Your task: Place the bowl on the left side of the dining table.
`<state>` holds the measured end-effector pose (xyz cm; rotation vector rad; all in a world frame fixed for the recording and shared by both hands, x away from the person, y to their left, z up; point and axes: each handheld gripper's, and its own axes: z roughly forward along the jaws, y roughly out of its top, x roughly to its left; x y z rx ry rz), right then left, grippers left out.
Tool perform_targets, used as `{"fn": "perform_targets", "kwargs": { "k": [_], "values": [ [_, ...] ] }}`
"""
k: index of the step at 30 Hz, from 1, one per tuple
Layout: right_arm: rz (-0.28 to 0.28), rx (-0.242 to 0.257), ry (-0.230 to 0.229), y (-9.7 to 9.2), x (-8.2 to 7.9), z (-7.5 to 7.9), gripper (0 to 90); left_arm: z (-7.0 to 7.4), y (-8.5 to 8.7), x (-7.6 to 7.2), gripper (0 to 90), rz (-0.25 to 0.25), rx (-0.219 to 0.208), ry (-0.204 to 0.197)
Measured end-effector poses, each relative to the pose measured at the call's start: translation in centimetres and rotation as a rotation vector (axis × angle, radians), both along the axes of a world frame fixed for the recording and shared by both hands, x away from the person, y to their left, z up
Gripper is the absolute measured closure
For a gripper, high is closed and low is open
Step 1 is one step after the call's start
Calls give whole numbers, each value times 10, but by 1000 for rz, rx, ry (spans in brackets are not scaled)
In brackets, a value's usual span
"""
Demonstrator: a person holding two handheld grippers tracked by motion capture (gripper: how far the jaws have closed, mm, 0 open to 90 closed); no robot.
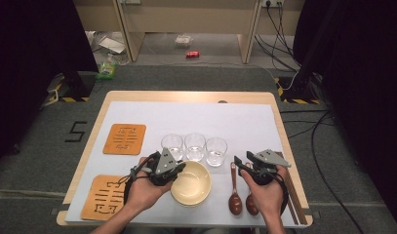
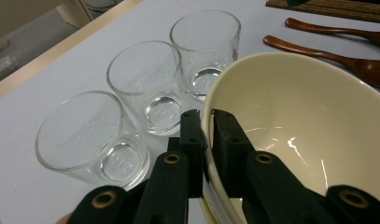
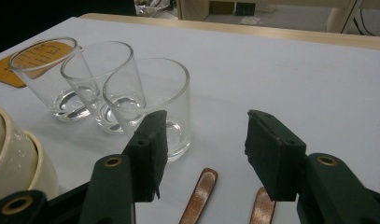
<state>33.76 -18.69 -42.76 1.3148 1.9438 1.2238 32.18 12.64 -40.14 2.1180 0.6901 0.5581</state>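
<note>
A cream bowl (image 1: pixel 191 184) sits at the table's front centre, and a second rim shows under it. My left gripper (image 1: pixel 178 169) is shut on the left rim of the top bowl (image 2: pixel 295 116), one jaw inside and one outside; the left gripper (image 2: pixel 207 117) pinches the wall tightly. Three empty clear glasses (image 1: pixel 195 146) stand in a row just behind the bowl. My right gripper (image 1: pixel 241 164) hovers open over the handles of two brown wooden spoons (image 1: pixel 234 196). In the right gripper view the right gripper (image 3: pixel 205 127) has nothing between its jaws, and the spoon handles (image 3: pixel 199 196) lie below it.
Two orange cork coasters lie at the left, one (image 1: pixel 124 139) farther back and one (image 1: pixel 106 197) at the front edge. Dark chopsticks (image 1: pixel 293 195) lie along the right edge. A white mat (image 1: pixel 225 117) covers the wooden table, bare behind the glasses.
</note>
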Motion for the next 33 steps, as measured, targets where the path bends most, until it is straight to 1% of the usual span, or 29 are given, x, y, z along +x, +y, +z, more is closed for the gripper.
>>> {"fn": "perform_targets", "kwargs": {
  "k": [2,4,11,13,16,18,21,24,29,30,31,32,33],
  "values": [
    [0,0,1,0,0,0,487,1,1,-2,821,-10,-7,-22],
    [-2,1,2,0,0,0,488,3,2,-3,820,-14,-26,-33],
    [-5,5,-5,-2,0,1,487,14,8,-6,822,-25,-115,-35],
    [-7,6,-5,-3,0,1,487,18,11,-6,823,-27,-130,-43],
    [-14,9,-6,-4,0,1,487,23,15,-6,822,-17,-134,-59],
    [-15,9,-9,-5,0,2,487,26,18,-6,822,-7,-133,-78],
    [-19,12,-9,-6,0,2,487,31,23,-5,823,9,-158,-94],
    [-17,12,-9,-6,0,3,487,35,26,-5,823,18,-160,-115],
    [-22,12,-11,-7,-1,3,487,37,31,-3,823,30,-169,-125],
    [-20,10,-14,-7,-1,3,487,38,32,-3,823,34,-167,-130],
    [-21,9,-14,-7,-1,3,487,38,34,-2,823,38,-165,-143],
    [-23,10,-11,-7,-1,3,487,39,35,-2,823,45,-171,-133],
    [-24,8,-11,-6,-1,3,487,39,36,-2,823,49,-178,-131]
  ]
}}
